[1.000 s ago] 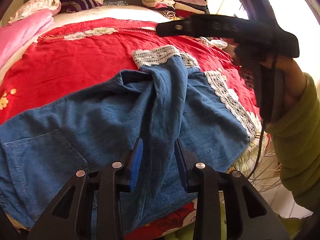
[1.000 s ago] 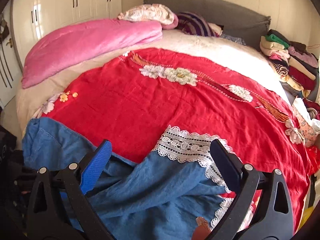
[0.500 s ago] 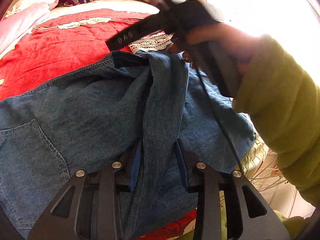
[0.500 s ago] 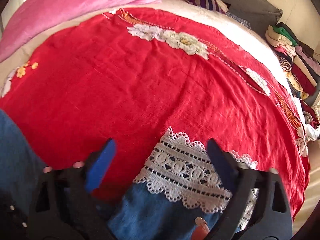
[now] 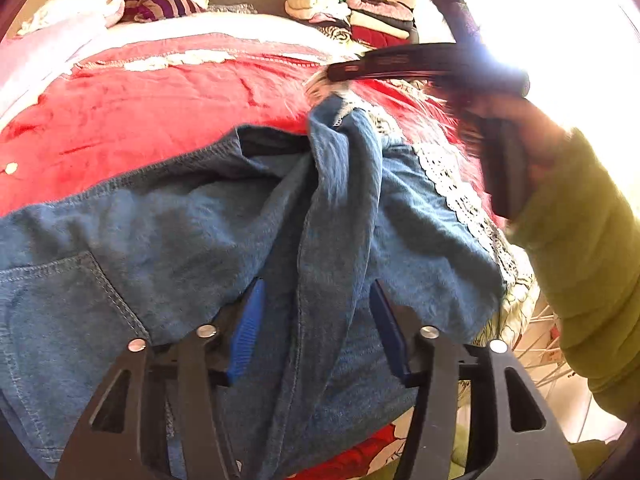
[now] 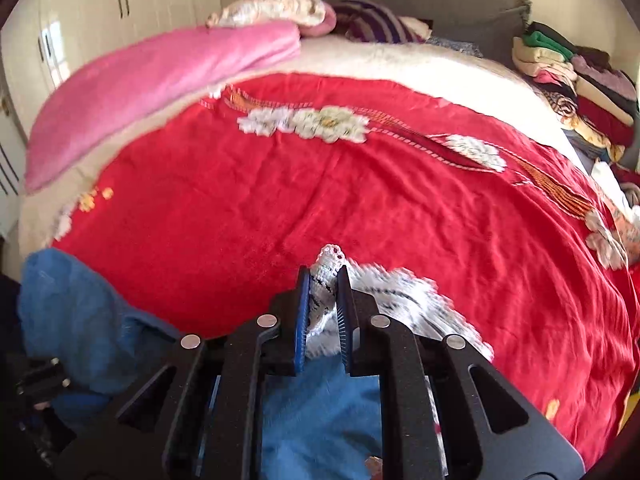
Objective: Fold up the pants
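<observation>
Pants [image 5: 224, 232] lace hem pinched in right hand-held gripper [image 6: 323, 312].

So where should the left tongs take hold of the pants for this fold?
On the raised ridge of denim running up the pants, coming in low from the near edge, as the left tongs are now: open, straddling it. The ridge stands proud of the flat cloth. The right tongs already pinch the lace hem.

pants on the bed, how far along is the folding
Early. Done: nothing looks folded; the pants lie rumpled on the red bedspread. In hand: the right hand-held gripper is shut on the lace hem; the left hand-held gripper is open around a ridge of denim. Left: every fold.
</observation>
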`<state>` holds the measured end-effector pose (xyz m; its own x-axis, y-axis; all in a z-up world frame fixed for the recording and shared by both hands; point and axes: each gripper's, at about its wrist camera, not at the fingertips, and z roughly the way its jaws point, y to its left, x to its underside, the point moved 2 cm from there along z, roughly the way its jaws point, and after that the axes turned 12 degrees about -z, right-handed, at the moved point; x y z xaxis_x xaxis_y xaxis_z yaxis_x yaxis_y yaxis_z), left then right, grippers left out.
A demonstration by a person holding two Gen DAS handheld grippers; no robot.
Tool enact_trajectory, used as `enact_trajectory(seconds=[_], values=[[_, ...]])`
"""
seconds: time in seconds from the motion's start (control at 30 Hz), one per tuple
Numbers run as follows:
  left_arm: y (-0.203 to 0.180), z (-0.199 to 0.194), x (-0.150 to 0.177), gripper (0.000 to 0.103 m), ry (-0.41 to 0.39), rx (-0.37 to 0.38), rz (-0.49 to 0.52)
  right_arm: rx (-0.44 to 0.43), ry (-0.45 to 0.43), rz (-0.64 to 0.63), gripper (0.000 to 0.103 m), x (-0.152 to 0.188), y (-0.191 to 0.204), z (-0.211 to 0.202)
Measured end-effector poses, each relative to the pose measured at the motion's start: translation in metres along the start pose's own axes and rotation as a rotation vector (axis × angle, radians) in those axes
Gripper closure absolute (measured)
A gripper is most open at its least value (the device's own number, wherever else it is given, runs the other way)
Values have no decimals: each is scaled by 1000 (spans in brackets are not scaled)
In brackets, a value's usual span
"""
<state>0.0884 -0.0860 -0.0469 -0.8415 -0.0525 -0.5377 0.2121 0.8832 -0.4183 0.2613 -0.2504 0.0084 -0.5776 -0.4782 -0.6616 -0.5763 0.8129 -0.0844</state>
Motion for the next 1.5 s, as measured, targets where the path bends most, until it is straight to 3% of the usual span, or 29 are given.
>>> enact_trajectory(seconds=[0.2, 0.37, 0.67, 0.97, 1.1, 1.2, 1.3, 1.33, 1.4, 1.5], values=[[-3, -2, -2, 53, -16, -17, 1, 17, -116, 94, 96, 25, -22, -69], [-6, -2, 0, 96, -22, -24, 40, 11, -166, 194, 96, 61, -37, -111], [-18, -25, 11, 97, -53, -59, 153, -49, -126, 345, 96, 153, -31, -156], [-20, -33, 39, 101, -7, -78, 219, -108, -16, 445, 96, 216, -24, -140], [-23, -36, 46, 101, 3, -68, 244, -114, -6, 430, 96, 226, -21, -143], [-24, -30, 50, 101, 22, -70, 256, -92, 62, 409, 95, 235, -19, -132], [-24, -23, 54, 101, 43, -84, 267, -78, 89, 389, 89, 239, -18, -129], [-23, -22, 54, 101, 46, -85, 264, -56, 80, 368, 80, 237, -17, -135], [-22, -21, 54, 101, 48, -84, 257, 8, 34, 238, 70, 222, -9, -152], [-22, -19, 54, 101, 51, -89, 256, 46, -11, -43, 69, 199, 28, -165]])
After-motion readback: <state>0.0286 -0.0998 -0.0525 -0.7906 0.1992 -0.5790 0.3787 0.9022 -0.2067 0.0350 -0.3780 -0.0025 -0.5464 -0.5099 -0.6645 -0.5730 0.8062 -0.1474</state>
